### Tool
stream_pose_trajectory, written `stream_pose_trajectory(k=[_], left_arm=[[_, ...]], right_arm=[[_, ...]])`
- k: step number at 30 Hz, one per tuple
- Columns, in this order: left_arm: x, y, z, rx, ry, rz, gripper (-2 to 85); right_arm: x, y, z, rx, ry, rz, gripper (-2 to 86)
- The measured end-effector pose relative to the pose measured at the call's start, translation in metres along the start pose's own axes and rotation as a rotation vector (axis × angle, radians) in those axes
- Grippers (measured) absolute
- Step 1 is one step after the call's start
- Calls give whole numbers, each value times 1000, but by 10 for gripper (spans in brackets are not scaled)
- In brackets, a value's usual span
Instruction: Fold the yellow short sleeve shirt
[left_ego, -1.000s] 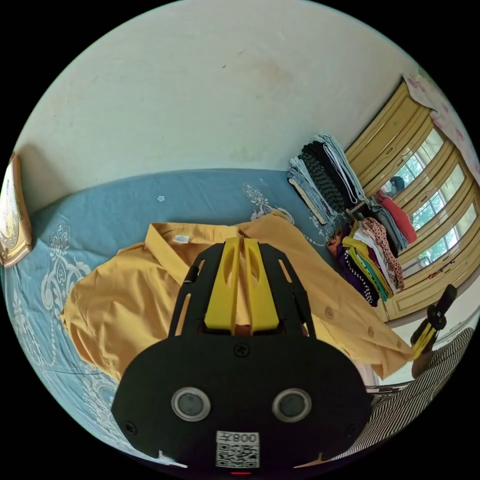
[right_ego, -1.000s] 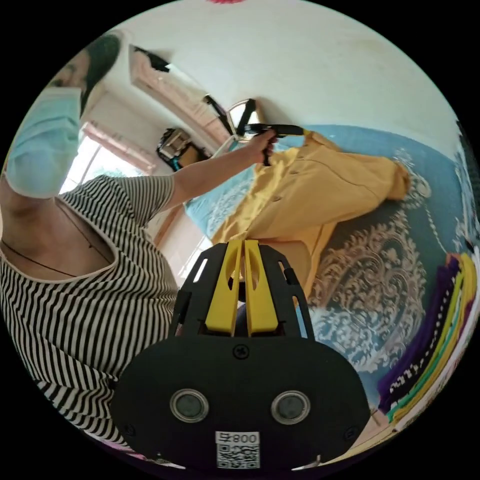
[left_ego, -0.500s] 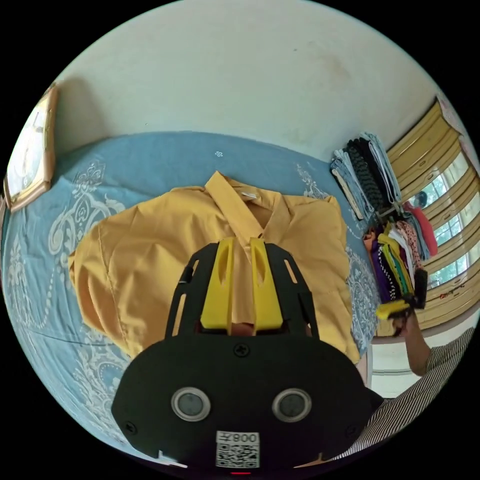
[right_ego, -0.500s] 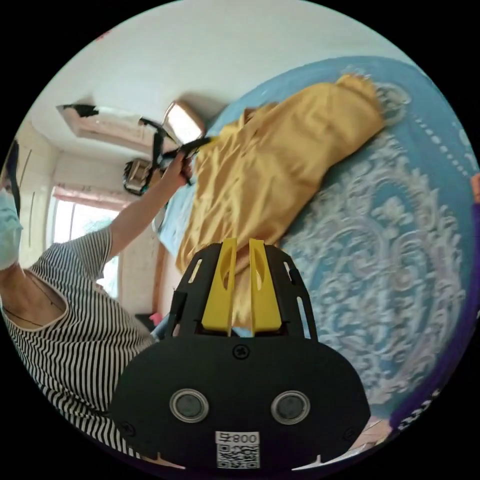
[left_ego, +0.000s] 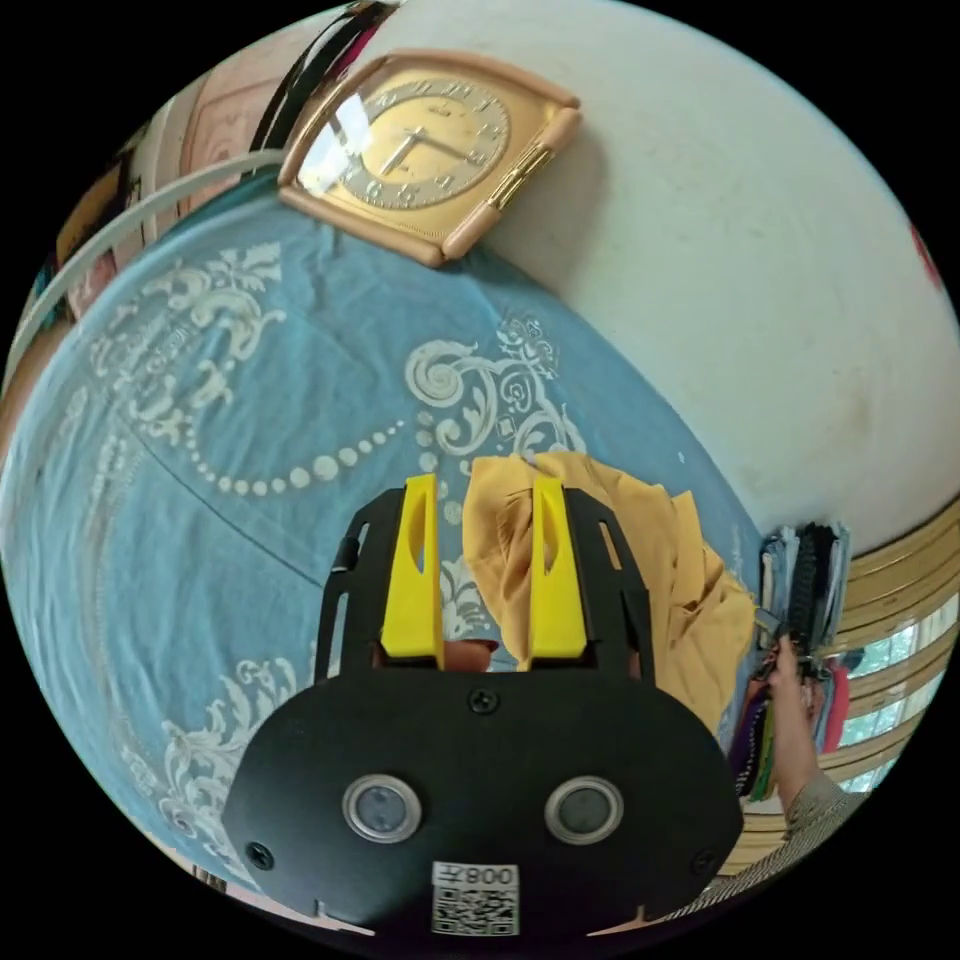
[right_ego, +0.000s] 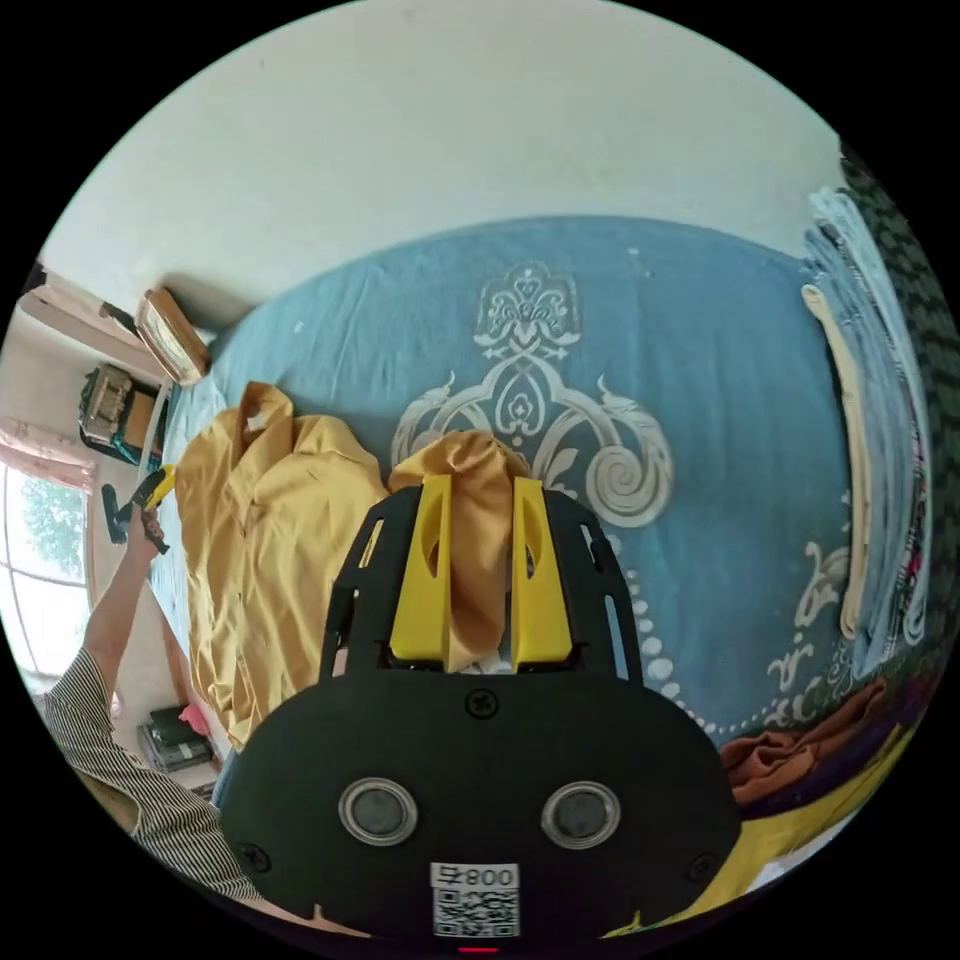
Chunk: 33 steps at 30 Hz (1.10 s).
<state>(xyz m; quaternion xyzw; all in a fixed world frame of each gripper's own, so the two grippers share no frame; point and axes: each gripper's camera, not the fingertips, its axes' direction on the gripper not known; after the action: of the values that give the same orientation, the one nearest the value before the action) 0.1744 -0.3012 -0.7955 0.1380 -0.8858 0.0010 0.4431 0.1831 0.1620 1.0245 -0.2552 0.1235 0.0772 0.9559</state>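
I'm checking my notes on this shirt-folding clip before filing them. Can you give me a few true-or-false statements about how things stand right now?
1. The yellow shirt lies on a blue patterned bedspread. True.
2. The left hand-held gripper is clamped shut. False: its jaws stand apart.
3. A clock leans against the wall. True.
4. The bedspread is plain red. False: it is blue with white ornaments.
5. Shirt cloth lies between the jaws of the right hand-held gripper. True.

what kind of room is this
Probably a bedroom in a home: a bed under a blue patterned sheet, stacks of folded clothes beside it, and a framed clock leaning against the wall.
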Motion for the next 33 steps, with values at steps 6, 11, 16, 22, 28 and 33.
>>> stream_pose_trajectory(k=[6,11,16,22,28,33], left_arm=[[-12,12,31,-119,-40,107,33],[-25,12,-10,9,33,129,18],[-52,10,-69,171,65,88,15],[-96,27,-72,176,-89,-26,26],[-129,65,-51,142,-57,-74,61],[-104,78,-35,120,7,131,76]], right_arm=[[-11,-14,27,-22,26,-11,34],[-16,-7,0,75,49,5,16],[-10,20,-72,313,10,66,13],[32,30,-73,347,33,332,20],[42,34,-35,267,177,475,30],[6,21,-30,369,76,329,38]])
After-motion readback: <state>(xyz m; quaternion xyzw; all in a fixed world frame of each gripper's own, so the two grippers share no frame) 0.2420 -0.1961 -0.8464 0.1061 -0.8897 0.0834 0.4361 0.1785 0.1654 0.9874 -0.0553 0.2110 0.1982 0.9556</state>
